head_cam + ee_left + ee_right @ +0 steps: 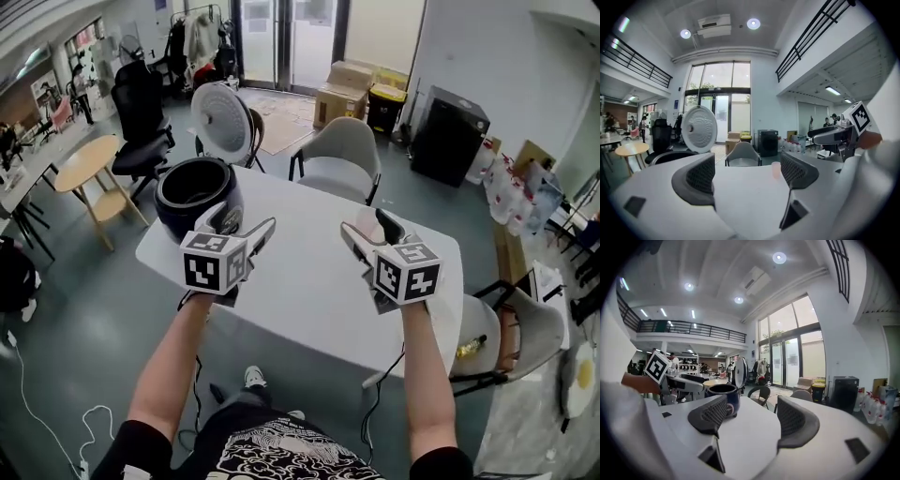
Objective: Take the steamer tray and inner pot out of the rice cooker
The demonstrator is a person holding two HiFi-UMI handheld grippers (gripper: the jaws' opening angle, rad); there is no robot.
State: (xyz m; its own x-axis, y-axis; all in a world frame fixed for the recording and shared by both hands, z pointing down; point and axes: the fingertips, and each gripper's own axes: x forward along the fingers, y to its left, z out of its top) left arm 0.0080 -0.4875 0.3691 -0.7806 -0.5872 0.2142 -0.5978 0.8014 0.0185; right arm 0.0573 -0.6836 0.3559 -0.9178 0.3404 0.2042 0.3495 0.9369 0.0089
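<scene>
Rice cooker [199, 208] stands open at table [309, 274] corner, chair [339, 152] beyond.

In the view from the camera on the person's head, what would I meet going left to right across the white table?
rice cooker, lid up → left gripper, jaws apart and empty → right gripper, jaws apart and empty

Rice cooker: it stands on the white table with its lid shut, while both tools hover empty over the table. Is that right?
Not quite. The lid of the rice cooker is open and stands upright, as the head view shows. The rest holds: the cooker stands on the white table, and the left tool and right tool hover empty over the table.
</scene>
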